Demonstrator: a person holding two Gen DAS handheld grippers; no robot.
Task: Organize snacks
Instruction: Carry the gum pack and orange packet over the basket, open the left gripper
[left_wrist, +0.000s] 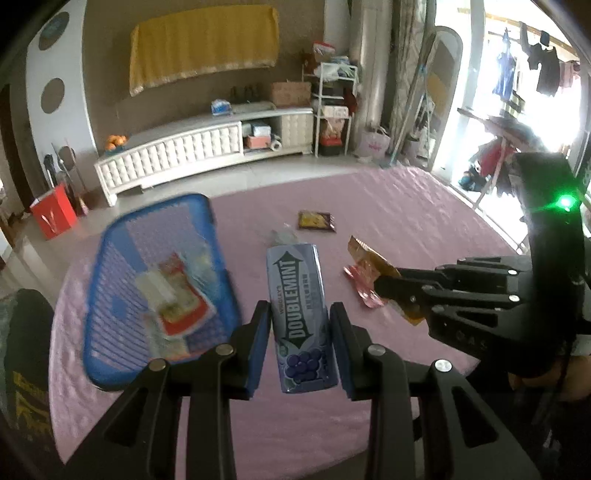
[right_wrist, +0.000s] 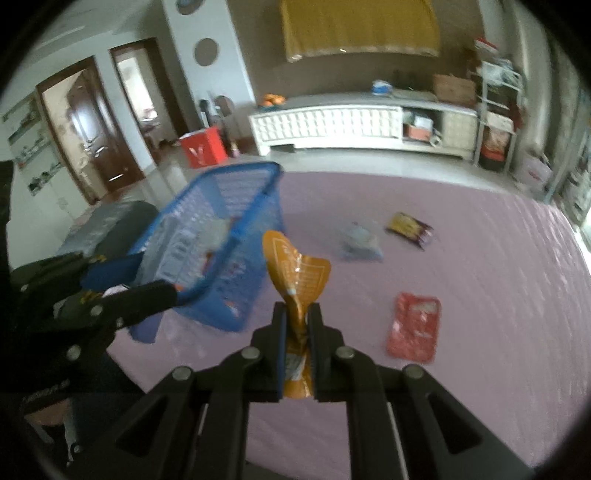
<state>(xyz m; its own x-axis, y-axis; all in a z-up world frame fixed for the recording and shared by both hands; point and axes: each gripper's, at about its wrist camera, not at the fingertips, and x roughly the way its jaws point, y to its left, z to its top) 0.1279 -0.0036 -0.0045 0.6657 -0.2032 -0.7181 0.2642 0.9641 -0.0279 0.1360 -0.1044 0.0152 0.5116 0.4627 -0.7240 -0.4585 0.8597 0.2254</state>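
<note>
Left wrist view: we find the left gripper (left_wrist: 299, 325) clamped on a Doublemint gum pack (left_wrist: 301, 317), lifted above the pink cover (left_wrist: 406, 206). The blue basket (left_wrist: 110, 236) already holds several packets.

Right wrist view: the right gripper (right_wrist: 297, 332) pinches an orange sachet (right_wrist: 297, 273). We judge three items left lying: red packet (right_wrist: 413, 326), dark packet (right_wrist: 408, 227), clear bag (right_wrist: 360, 242).

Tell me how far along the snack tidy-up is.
Partly done. The blue basket already holds a few packets. In hand: the left tongs grip a Doublemint pack, the right tongs pinch an orange sachet. Left on the pink cover: a red packet, a dark yellow packet, a clear bag.
</note>
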